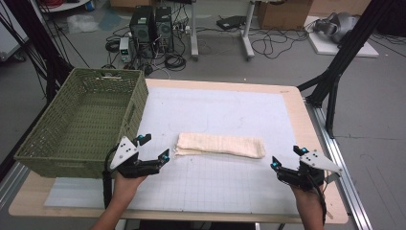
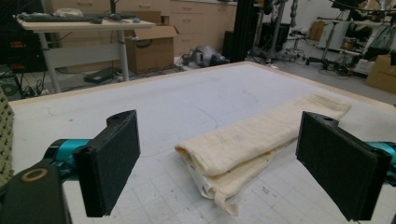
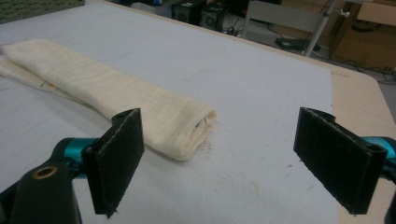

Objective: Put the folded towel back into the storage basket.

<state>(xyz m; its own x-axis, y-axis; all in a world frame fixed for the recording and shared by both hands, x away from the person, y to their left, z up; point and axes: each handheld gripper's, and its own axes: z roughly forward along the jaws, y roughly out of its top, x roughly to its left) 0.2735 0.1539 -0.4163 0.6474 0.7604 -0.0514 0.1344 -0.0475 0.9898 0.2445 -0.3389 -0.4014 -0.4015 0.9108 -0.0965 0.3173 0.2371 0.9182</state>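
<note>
A cream folded towel (image 1: 219, 145) lies as a long strip across the middle of the white gridded mat (image 1: 215, 110). My left gripper (image 1: 154, 146) rests just off the towel's left end, jaws wide open and empty. In the left gripper view the towel (image 2: 252, 137) lies ahead between the black pads (image 2: 112, 161). My right gripper (image 1: 286, 156) sits off the towel's right end, a short gap away, open and empty. The right gripper view has the towel's folded end (image 3: 187, 126) just beyond the left pad (image 3: 119, 161).
A green woven basket (image 1: 76, 120), empty, stands on the table's left side, close behind my left gripper. The wooden table edge (image 1: 316, 139) runs along the right. Computers, cables and boxes lie on the floor beyond the table.
</note>
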